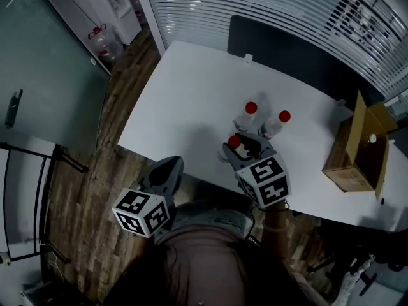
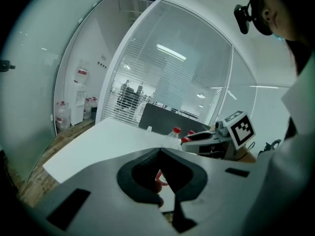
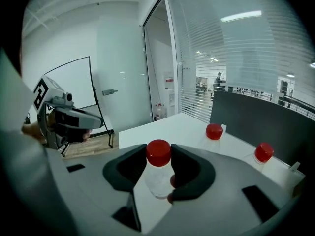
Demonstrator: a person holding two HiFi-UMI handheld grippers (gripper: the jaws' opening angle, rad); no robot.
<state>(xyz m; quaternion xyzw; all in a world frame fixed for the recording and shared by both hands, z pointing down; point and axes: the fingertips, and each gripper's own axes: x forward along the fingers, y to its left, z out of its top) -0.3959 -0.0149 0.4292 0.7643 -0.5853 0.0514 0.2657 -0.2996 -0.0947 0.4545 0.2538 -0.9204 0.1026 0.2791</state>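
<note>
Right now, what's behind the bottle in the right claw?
Behind the bottle stand two more red-capped bottles on the white table, with a dark panel beyond. The right claw hides their lower parts.

Three red-capped bottles: one bottle [image 3: 157, 177] between the fingers of the right gripper [image 3: 158, 152], a second bottle [image 3: 214, 132] and a third bottle [image 3: 264, 152] past those fingertips. Two grippers, counting the left gripper [image 1: 169, 168]. One cardboard box [image 1: 354, 148], well right of the fingers. One white table [image 1: 185, 94].
</note>
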